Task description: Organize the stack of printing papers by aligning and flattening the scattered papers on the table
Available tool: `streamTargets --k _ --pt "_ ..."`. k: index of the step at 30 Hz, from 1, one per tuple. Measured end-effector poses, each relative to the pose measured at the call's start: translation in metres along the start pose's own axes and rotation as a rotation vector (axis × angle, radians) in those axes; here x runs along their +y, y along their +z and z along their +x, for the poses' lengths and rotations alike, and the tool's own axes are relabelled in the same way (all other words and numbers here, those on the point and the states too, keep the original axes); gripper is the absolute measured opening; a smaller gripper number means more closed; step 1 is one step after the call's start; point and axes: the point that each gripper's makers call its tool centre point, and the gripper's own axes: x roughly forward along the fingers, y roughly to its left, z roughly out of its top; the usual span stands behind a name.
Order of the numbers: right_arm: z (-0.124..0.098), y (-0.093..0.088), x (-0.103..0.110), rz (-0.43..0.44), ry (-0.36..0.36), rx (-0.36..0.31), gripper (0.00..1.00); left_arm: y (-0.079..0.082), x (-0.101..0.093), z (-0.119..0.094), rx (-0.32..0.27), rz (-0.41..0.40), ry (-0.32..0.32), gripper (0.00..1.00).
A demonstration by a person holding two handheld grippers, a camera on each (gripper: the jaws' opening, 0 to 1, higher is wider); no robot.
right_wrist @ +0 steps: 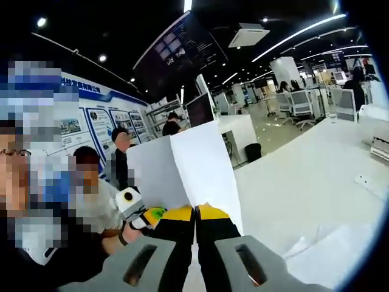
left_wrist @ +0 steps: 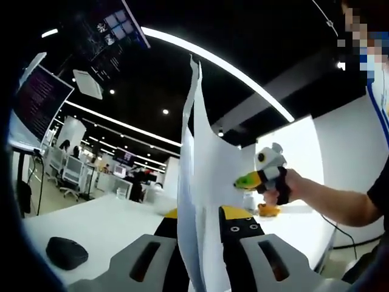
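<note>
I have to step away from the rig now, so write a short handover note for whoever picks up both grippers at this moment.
Left gripper: shut on the paper sheets, which stand upright and lifted above the white table.
Right gripper: shut on the same sheets, also held upright, edges not flush.
Also on the table: more loose white paper at the lower right of the right gripper view, and a dark mouse near the left gripper.
Done: a bunch of sheets is gathered and pinched by both grippers.
Left: likely tap the edges even, lay the stack flat, then collect and align the remaining loose paper.
</note>
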Motion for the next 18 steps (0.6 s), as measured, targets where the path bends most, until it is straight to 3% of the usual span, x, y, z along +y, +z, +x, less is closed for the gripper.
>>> streamTargets --k 14,18 --pt "0.0010 -0.0003 -0.0026 -0.048 0.010 0.005 0.00 -0.0044 -0.0030 0.0031 0.018 0.029 -0.012 0.13" --pt "0.0011 0.0006 -0.0028 -0.055 0.005 -0.002 0.00 -0.0053 -0.0033 0.0022 0.021 0.020 -0.017 0.06"
